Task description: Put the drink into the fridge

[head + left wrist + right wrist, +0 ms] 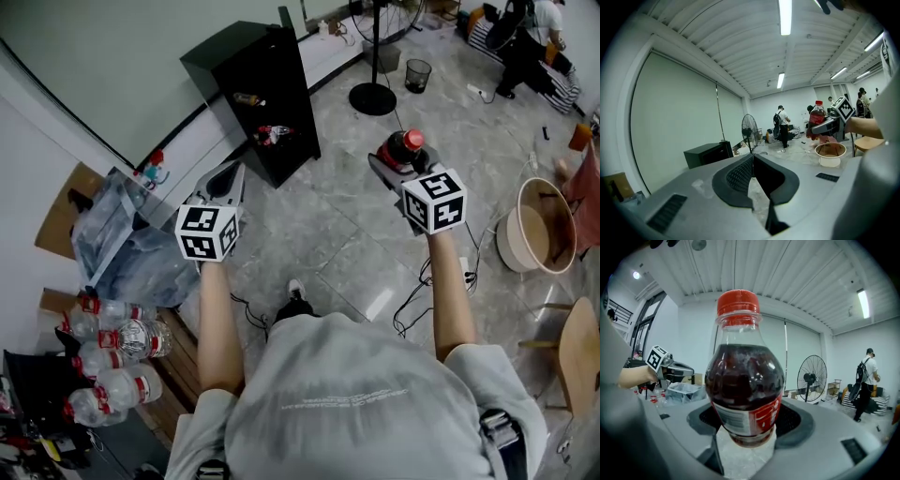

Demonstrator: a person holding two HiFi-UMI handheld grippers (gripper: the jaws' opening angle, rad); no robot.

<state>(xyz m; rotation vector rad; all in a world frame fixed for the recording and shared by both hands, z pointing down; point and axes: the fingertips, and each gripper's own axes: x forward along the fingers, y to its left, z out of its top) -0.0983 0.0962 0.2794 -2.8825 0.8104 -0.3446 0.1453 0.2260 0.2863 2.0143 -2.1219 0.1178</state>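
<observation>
Gripping the drink bottle (744, 380) upright around its lower body, the right claw (750, 423) holds it in the air above the floor (347, 244). The left claw (752, 159) is pressed closed with nothing in it. Beyond both, the black fridge (253, 94) stands on the floor, its shelves showing.

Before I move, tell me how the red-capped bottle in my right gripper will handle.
The bottle looks nearly full of dark drink, so it is probably heavy for its size. Its smooth round plastic may slip or swivel between the pads, which grip only low on the body. Held low, it could tip if swung fast.
</observation>
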